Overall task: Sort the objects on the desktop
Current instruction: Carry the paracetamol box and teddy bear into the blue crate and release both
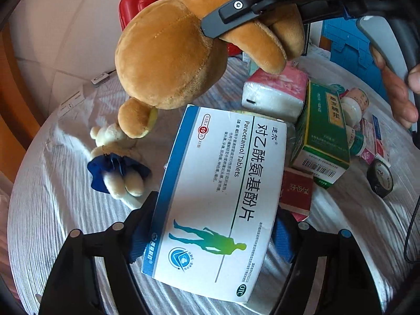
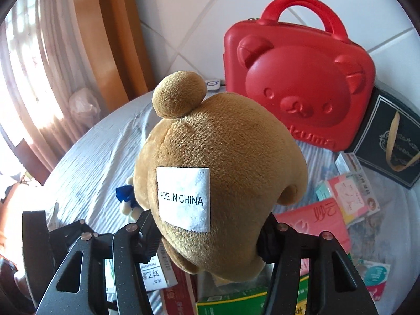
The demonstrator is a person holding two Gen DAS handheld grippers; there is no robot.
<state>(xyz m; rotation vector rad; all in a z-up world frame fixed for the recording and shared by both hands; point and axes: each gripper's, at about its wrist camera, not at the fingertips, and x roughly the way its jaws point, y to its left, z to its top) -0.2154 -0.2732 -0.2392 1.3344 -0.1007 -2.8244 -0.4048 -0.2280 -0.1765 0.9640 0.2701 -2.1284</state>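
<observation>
My left gripper [image 1: 210,225] is shut on a white and blue Paracetamol tablet box [image 1: 218,202], held above the table. My right gripper [image 2: 207,233] is shut on a brown plush bear [image 2: 223,173], lifted off the table; the bear also hangs at the top of the left wrist view [image 1: 168,52], with a right gripper finger [image 1: 231,18] across it. A small cream plush with a blue skirt [image 1: 115,162] lies on the table under the bear. A corner of the tablet box shows low in the right wrist view [image 2: 155,275].
A round table with a white striped cloth [image 1: 65,223]. At the back stand a red bear-shaped case [image 2: 299,84] and a dark gift bag [image 2: 391,136]. To the right lie a tissue pack [image 1: 275,94], a green medicine box [image 1: 323,136], a red box [image 1: 296,194], black tape [image 1: 380,178] and several packets.
</observation>
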